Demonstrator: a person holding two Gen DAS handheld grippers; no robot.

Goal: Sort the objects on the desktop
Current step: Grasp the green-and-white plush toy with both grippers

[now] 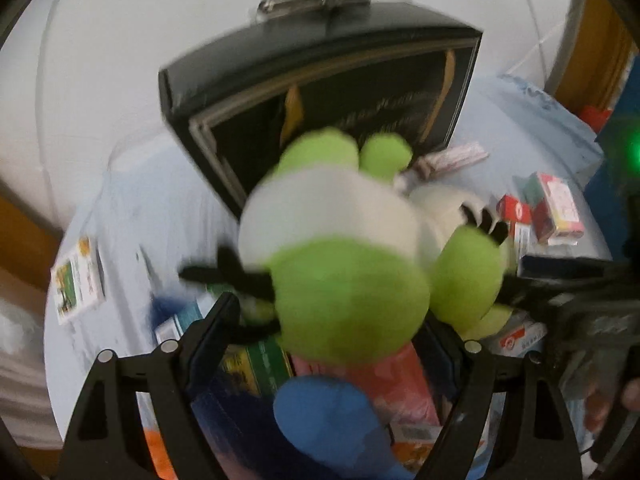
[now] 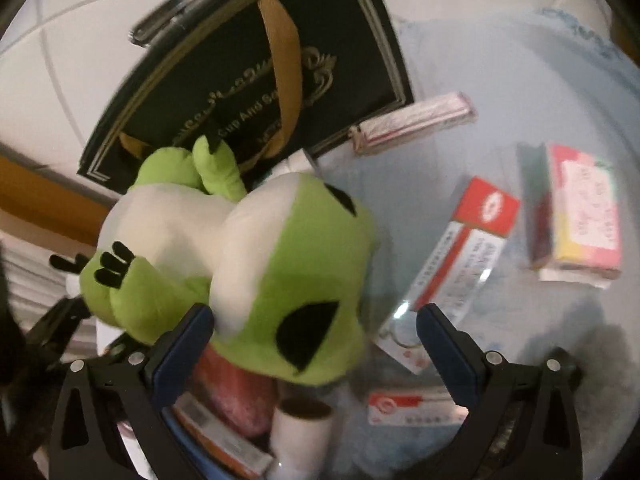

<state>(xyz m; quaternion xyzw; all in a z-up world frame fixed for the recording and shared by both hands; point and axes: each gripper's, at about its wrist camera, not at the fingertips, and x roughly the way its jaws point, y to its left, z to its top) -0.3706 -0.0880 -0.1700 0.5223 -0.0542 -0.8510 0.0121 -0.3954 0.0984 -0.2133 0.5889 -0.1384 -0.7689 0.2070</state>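
Nearest my left camera, the green-and-white plush toy (image 1: 340, 280) fills the space between the fingers of the left gripper (image 1: 340, 328). Those fingers stand wide, and the toy's round green head sits between them, so I read this as a wide grip on a bulky soft item, though blur hides the pad contact. In the right view the same plush toy (image 2: 256, 264) lies partly inside the right gripper (image 2: 316, 328), with the left finger touching the head and the right finger standing clear over the table. I judge the right gripper to be spread wide and holding nothing.

1. Location of the task item: the toy sits above a heap of cartons at the near side of the table (image 2: 500, 92), which carries a pale blue cover.
2. Far side: a black box (image 2: 248, 72) with a gold ribbon stands behind the toy. I take it for a likely receptacle, but I cannot confirm that.
3. Right side: a red-and-white carton (image 2: 468, 248) and a pink-and-yellow carton (image 2: 580, 216) lie flat and apart, probably still unsorted.
4. Left side: a small printed box (image 1: 78, 280) lies alone near the table edge.
5. Near side: a white paper cup (image 2: 302, 428) stands below the toy.
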